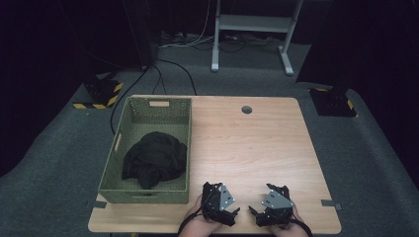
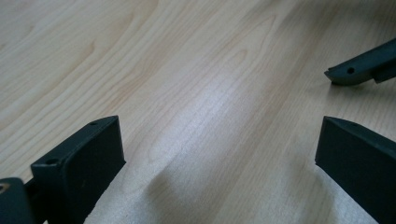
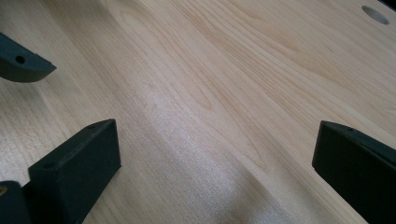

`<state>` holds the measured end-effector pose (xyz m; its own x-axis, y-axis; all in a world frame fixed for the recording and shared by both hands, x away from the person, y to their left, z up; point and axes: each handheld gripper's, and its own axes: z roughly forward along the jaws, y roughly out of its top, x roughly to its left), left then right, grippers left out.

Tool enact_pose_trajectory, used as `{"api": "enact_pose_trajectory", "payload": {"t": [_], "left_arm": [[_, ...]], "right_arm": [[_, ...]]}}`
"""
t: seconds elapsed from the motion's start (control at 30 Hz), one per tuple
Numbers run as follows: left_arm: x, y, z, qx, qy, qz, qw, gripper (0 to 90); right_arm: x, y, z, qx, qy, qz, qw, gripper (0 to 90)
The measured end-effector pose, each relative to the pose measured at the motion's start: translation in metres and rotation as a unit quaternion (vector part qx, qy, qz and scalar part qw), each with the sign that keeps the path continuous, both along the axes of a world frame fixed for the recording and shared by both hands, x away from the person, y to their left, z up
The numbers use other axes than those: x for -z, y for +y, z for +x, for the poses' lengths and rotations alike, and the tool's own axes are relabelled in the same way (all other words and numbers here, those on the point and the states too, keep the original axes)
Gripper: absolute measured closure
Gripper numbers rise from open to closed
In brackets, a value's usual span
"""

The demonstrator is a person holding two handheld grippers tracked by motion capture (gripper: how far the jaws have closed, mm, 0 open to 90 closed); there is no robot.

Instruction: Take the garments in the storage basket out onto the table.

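Looking along the right gripper (image 3: 215, 163), jaws standing wide apart with bare wood between them. Hovering low over the pale desk (image 3: 224, 79). Showing a jaw tip of the left gripper (image 3: 23, 63) at the left, a round hole (image 3: 375, 14) far off near the top right corner.

Your left black two-jaw gripper (image 1: 221, 203) sits low at the near edge, held in your left hand (image 1: 197, 224), jaws spread wide with nothing between them. Your right black two-jaw gripper (image 1: 273, 205), held in your right hand (image 1: 289, 226), is just beside it, jaws equally wide and empty. Each carries a grey three-cornered plate on top. Both point forward.
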<state>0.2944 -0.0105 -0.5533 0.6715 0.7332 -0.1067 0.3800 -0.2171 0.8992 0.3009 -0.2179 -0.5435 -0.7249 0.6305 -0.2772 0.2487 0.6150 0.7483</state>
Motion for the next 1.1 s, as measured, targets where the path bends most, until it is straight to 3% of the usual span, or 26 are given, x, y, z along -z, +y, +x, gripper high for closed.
{"api": "enact_pose_trajectory", "payload": {"t": [0.4, 0.57, 0.87, 1.1], "left_arm": [[-0.005, 0.006, 0.001, 0.003, 0.01, -0.034, 0.9994, 0.2], [-0.008, 0.009, 0.0, 0.004, 0.014, -0.029, 0.9995, 0.2], [-0.019, 0.014, -0.001, 0.007, 0.023, -0.045, 0.9987, 0.3], [-0.03, 0.017, -0.001, 0.006, 0.015, -0.054, 0.9984, 0.3]], "right_arm": [[-0.001, -0.002, 0.0, -0.01, 0.003, 0.013, 0.9999, 0.9], [-0.001, -0.002, 0.0, -0.01, 0.004, 0.012, 0.9999, 0.8], [-0.001, -0.002, 0.0, -0.013, 0.007, 0.013, 0.9998, 0.9], [-0.001, -0.002, 0.0, -0.013, 0.004, 0.013, 0.9998, 0.9]]}}
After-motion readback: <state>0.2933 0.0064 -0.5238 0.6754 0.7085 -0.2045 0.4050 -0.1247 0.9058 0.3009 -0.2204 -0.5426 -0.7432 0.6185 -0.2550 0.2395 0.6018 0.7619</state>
